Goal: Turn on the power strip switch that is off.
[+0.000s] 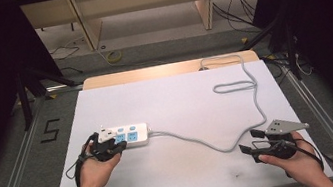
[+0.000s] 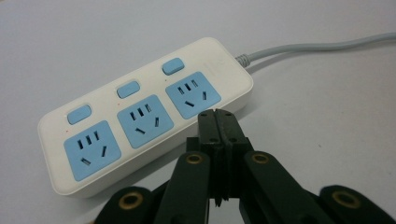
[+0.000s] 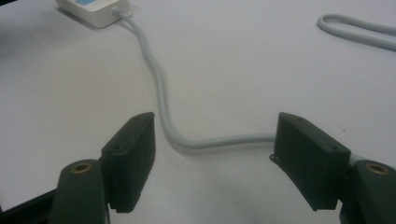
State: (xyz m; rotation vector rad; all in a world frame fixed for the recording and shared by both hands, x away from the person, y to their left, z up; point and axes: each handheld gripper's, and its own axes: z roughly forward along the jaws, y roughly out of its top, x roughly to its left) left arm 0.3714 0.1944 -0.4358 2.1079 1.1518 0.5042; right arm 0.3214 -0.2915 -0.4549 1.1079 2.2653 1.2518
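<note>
A white power strip (image 1: pixel 130 135) with three blue sockets and blue switches lies flat on the white table (image 1: pixel 175 97), left of centre. Its grey cable (image 1: pixel 203 143) snakes right, then back to a loop at the far edge. My left gripper (image 1: pixel 119 146) rests at the strip's near side. In the left gripper view the jaws are pressed together with nothing between them, and the left gripper (image 2: pixel 217 122) sits just short of the power strip (image 2: pixel 140 116). My right gripper (image 1: pixel 249 141) stands open at the near right. The right gripper (image 3: pixel 215 123) straddles the cable (image 3: pixel 161 88) without touching it.
Beyond the table's far edge a wooden board (image 1: pixel 166 70) shows, with the floor, loose cables and shelf legs behind it. Metal rails (image 1: pixel 13 163) run along both sides of the table. The near middle of the table is bare white surface.
</note>
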